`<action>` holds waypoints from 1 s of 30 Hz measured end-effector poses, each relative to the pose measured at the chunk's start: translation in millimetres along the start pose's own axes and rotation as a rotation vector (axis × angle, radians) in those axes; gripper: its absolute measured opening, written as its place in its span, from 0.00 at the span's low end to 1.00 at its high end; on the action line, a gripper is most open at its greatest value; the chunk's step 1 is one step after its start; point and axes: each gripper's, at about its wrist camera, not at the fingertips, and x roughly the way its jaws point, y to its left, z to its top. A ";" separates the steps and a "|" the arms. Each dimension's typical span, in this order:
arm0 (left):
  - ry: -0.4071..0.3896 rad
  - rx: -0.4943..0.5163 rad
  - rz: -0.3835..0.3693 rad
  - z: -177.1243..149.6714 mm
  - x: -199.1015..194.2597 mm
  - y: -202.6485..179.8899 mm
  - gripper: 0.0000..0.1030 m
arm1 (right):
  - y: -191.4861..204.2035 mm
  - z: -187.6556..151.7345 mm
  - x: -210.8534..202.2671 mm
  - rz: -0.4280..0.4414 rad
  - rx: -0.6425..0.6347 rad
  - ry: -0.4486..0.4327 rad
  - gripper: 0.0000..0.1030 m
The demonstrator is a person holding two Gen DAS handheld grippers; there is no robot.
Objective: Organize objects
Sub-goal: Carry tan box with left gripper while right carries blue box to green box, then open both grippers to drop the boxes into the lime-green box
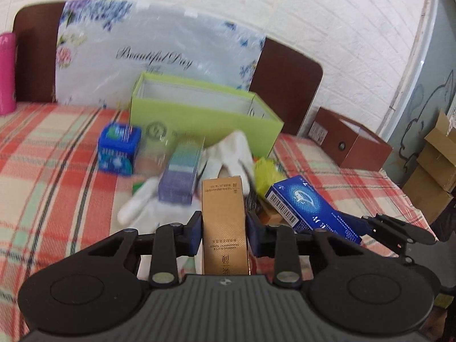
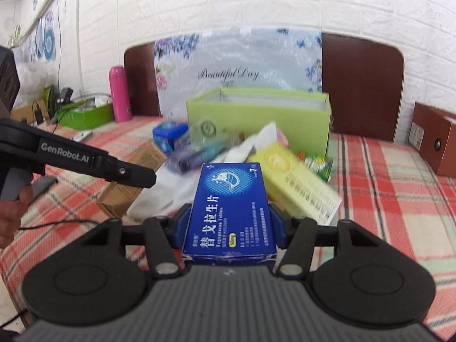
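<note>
My left gripper (image 1: 224, 228) is shut on a tall gold box (image 1: 223, 216), held above the plaid bed. My right gripper (image 2: 228, 222) is shut on a blue tablet box (image 2: 230, 208); that box also shows in the left wrist view (image 1: 307, 206). An open green box (image 1: 199, 111) stands at the back, also in the right wrist view (image 2: 265, 116). In front of it lie a blue tin (image 1: 118, 149), a purple-teal box (image 1: 182, 175), white cloth (image 1: 228, 151) and a yellow box (image 2: 296, 179).
A pink bottle (image 2: 119, 94) stands at the back left. A floral bag (image 2: 236, 65) leans on the brown headboard (image 2: 362, 85). A brown box (image 1: 350, 142) sits at the right. A kraft box (image 2: 128, 182) lies under my left gripper's body (image 2: 85, 159).
</note>
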 end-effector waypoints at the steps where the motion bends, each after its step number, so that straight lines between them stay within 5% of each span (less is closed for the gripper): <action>1: -0.015 0.011 0.003 6.3 -0.3 -1.0 0.33 | -2.7 6.2 0.3 -0.009 -0.007 -0.016 0.54; 8: -0.104 0.049 0.012 55.9 20.1 -6.0 0.33 | -29.8 48.9 27.1 -0.029 -0.014 -0.083 0.54; 21: -0.076 -0.055 0.026 160.1 140.4 7.1 0.33 | -89.5 118.3 144.1 -0.136 -0.013 -0.128 0.54; 30: -0.036 -0.078 0.070 187.2 210.6 20.8 0.33 | -112.5 126.8 226.9 -0.144 0.001 -0.030 0.54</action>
